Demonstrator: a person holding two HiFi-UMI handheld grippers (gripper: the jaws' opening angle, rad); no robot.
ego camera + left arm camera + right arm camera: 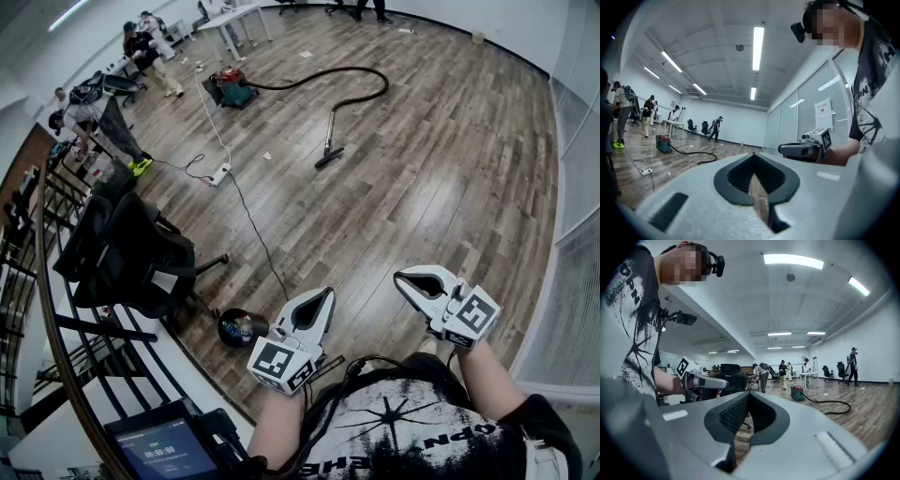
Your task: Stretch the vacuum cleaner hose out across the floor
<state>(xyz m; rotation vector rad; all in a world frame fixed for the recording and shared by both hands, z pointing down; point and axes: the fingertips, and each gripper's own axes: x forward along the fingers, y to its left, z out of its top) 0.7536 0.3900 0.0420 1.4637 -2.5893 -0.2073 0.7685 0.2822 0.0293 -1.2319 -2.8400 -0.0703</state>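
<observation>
Floor (422, 187) open around curled hose (384, 86); railing (103, 329) left, perhaps glass (577, 272) right.

Open-plan office around me: plank floor (431, 169), black swivel chair (131, 253) at my left, white desk (230, 19) by the far wall, glass partitions (806, 117), ceiling strip lights (758, 41).

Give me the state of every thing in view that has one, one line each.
left gripper: shut, nothing between its jaws.
right gripper: shut, nothing between its jaws.
vacuum cleaner hose: lying on the floor in a curve, not stretched out.
vacuum cleaner: standing on the floor, hose attached.
floor nozzle: resting on the floor at the hose's far end.
tablet screen: lit.
</observation>
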